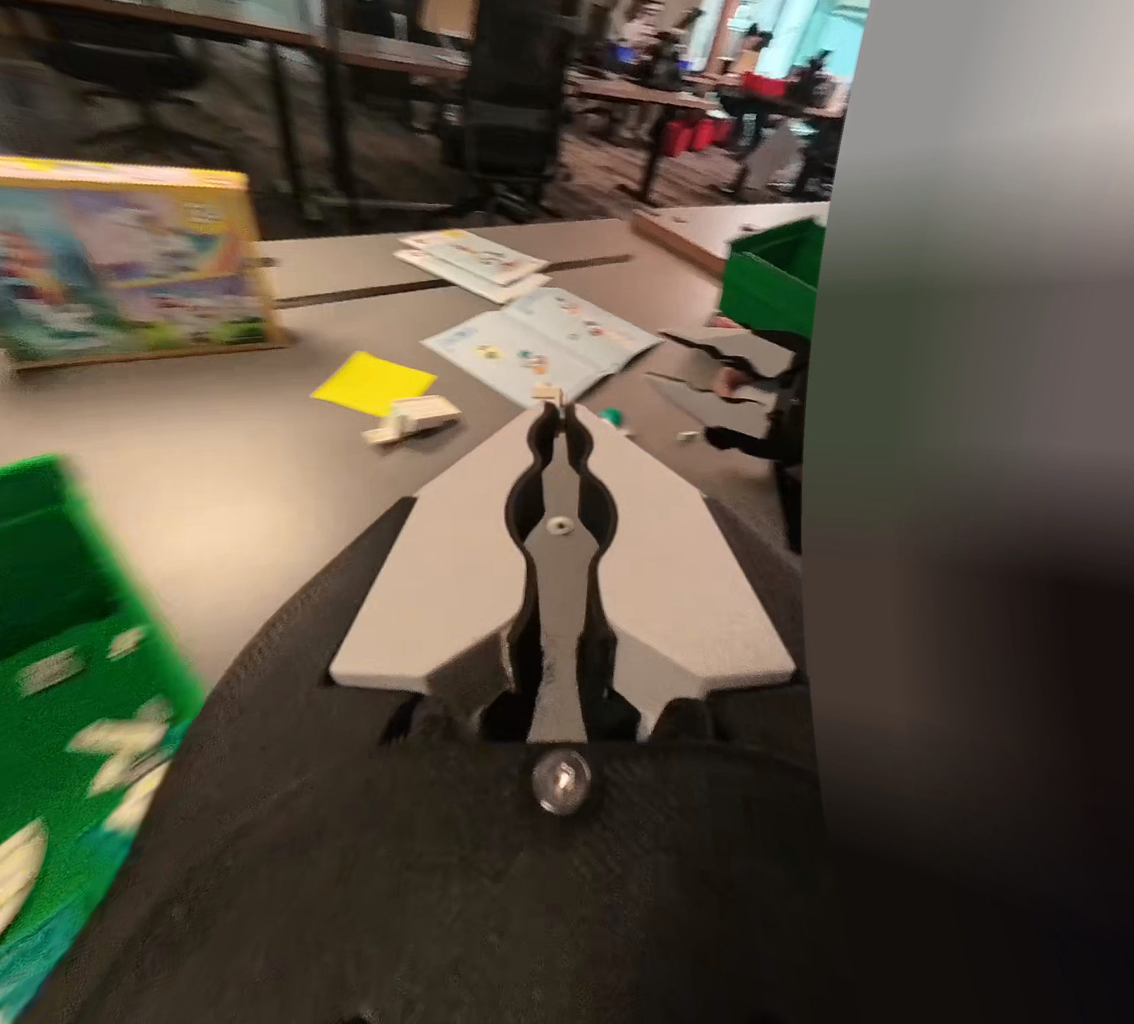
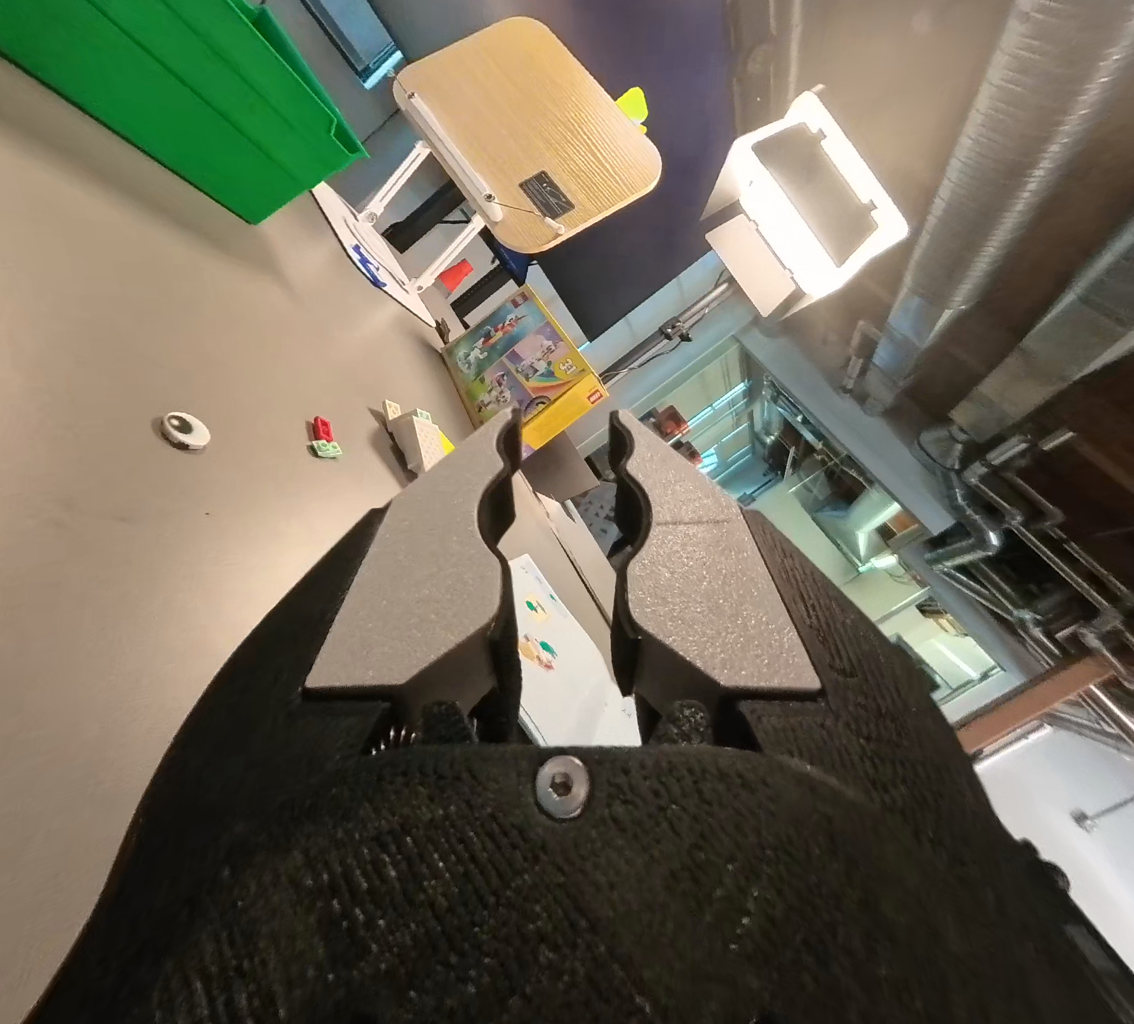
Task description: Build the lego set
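In the left wrist view my left gripper (image 1: 557,411) has its grey fingers nearly closed on a small cream brick (image 1: 548,393) at their tips, held above the grey table (image 1: 215,473). A white partial build (image 1: 411,418) lies on the table to its left, beside a flat yellow piece (image 1: 374,382). My right gripper (image 2: 564,430) is open and empty, and it is rolled sideways above the table. It also shows in the left wrist view (image 1: 730,380) at the right. In the right wrist view the white build (image 2: 417,436), a red brick (image 2: 320,428) and a round eye piece (image 2: 181,430) lie ahead.
An open instruction booklet (image 1: 540,344) lies beyond the left gripper's tips. The set's yellow box (image 1: 129,264) stands at the back left. A green bin (image 1: 61,687) with loose pieces is near left, and another green bin (image 1: 773,276) is at the right. A small teal piece (image 1: 610,416) lies near the fingertips. One gripper's finger ends stand about 20 centimeters off the other's. The round eye piece (image 2: 181,430) is about 12 centimeters from my right fingertips and 20 centimeters from my left.
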Tool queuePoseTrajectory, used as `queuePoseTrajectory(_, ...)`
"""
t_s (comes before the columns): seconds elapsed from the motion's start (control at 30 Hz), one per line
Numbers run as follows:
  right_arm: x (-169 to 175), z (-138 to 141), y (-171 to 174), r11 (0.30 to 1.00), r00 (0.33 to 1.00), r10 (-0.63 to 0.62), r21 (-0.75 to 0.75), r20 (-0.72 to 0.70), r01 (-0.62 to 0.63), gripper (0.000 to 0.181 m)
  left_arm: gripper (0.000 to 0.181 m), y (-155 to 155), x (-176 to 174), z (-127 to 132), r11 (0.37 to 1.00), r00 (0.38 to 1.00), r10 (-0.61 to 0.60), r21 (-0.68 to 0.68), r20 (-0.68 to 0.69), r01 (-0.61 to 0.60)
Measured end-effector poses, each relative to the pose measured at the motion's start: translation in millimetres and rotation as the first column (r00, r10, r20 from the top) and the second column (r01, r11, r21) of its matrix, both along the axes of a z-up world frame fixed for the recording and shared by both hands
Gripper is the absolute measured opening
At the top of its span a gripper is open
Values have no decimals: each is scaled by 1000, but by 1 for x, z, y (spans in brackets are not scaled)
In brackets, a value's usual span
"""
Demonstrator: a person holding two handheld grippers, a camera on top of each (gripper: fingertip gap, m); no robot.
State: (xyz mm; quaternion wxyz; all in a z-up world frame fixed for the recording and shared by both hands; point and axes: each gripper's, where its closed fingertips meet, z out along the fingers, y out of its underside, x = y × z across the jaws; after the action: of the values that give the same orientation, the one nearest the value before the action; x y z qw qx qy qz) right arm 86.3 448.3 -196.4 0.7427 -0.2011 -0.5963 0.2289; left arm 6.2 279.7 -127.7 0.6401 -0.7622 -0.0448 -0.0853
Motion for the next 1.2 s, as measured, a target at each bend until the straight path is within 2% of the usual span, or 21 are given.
queuePoseTrajectory(0.1,1,2,7,999,1000,-24,-33,-18,23,25,2,-42,-56,8,977,978,200,-60,-55,-203)
queuePoseTrajectory(0.17,3,6,14,997,998,-48,-56,-38,46,25,2,-69,-93,-6,940,956,291,-174,-45,-294)
queuePoseTrajectory(0.27,10,15,29,991,989,-122,-68,-88,116,28,2,-94,-133,-39,889,938,347,-328,23,-321)
queuePoseTrajectory(0.37,21,23,48,976,970,-211,-83,-124,202,29,2,-110,-172,-71,812,914,404,-448,-31,-374)
queuePoseTrajectory(0.47,35,23,73,946,940,-315,-123,-132,300,29,2,-112,-196,-96,752,913,397,-537,-95,-383)
queuePoseTrajectory(0.7,60,18,122,855,868,-478,-298,-134,425,28,2,-99,-199,-153,660,970,228,-719,-88,-220)
queuePoseTrajectory(0.8,65,15,133,825,845,-519,-334,-128,456,28,5,-101,-199,-163,614,980,167,-766,-111,-191)
queuePoseTrajectory(0.97,70,13,141,798,819,-561,-345,-121,495,27,23,-109,-189,-176,551,992,95,-825,-86,-124)
queuePoseTrajectory(1.07,71,11,143,786,809,-577,-343,-111,514,27,27,-108,-182,-174,590,992,88,-798,-87,-123)
queuePoseTrajectory(1.2,72,8,148,769,797,-596,-356,-101,530,27,27,-109,-180,-150,688,989,128,-711,-74,-143)
